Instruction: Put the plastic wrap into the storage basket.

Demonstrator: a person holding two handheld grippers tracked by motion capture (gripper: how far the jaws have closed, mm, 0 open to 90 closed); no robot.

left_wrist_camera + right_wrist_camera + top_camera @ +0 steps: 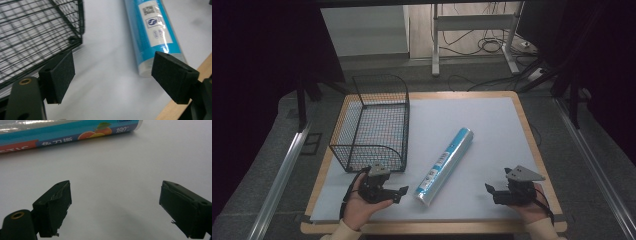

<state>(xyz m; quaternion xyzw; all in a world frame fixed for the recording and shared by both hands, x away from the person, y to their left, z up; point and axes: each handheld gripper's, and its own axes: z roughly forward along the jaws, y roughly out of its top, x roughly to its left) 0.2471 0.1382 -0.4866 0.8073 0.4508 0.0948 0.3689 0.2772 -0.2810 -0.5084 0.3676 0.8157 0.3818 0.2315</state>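
A blue roll of cling film [443, 166] in clear wrap lies slantwise on the white mat, its near end toward the front edge. A black wire basket [371, 122] stands at the mat's left. My left gripper [398, 194] sits by the basket's near corner, left of the roll, open with nothing between its jaws. In the left gripper view the roll [153, 32] lies ahead on the right and the basket [37, 32] on the left. My right gripper [490, 193] rests at the front right, open and empty; the right gripper view has the roll [67, 131] lying across the top.
The white mat [482, 125] covers a wooden table [532, 150] whose edges show all round. Behind the table stand a white desk frame [472, 30] and loose cables on the floor. Metal rails [282, 170] run along both sides.
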